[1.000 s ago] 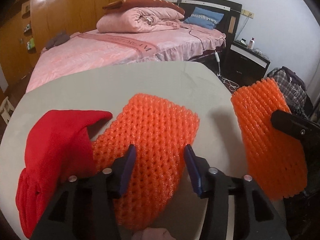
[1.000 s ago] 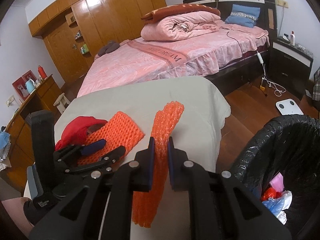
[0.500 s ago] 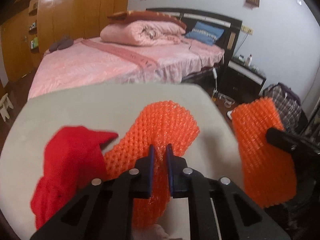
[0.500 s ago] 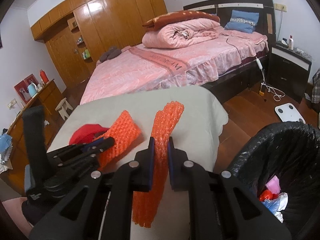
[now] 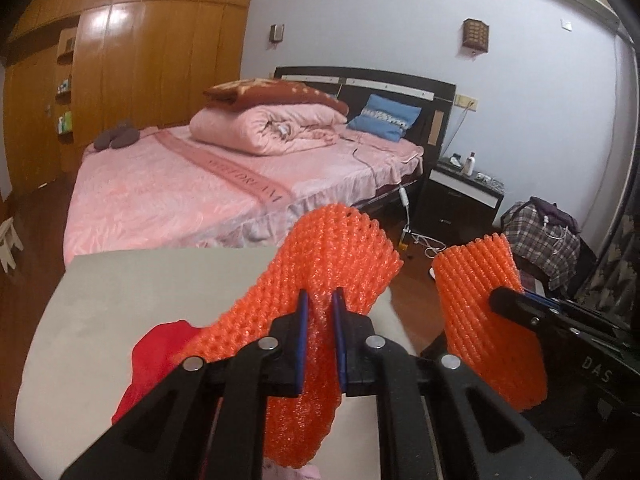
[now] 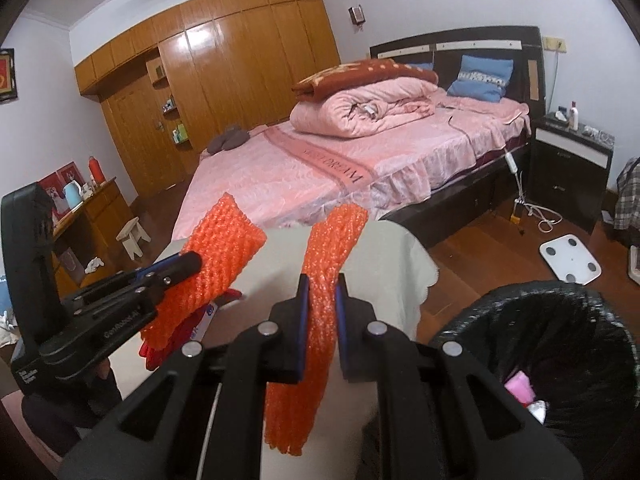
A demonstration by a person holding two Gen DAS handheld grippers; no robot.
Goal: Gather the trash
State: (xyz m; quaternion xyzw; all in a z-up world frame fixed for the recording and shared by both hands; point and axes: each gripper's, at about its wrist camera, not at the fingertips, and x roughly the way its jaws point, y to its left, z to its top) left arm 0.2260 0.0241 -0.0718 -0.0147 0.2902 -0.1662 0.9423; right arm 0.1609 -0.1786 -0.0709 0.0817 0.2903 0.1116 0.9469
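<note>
Orange foam netting hung from both your tools above the tabletop (image 5: 152, 280): the left tool (image 5: 319, 336) pinched one foam net sleeve (image 5: 340, 256), the right tool (image 6: 322, 316) another (image 6: 320, 280). The black-lined bin (image 6: 560, 320) waited to your right. Each thin pinch looked liable to slip, and the dangling netting could snag the red cloth (image 5: 156, 356).

Two orange foam nets (image 5: 320, 264) (image 5: 484, 320) — one red cloth (image 5: 156, 356), one bin (image 6: 560, 340)
</note>
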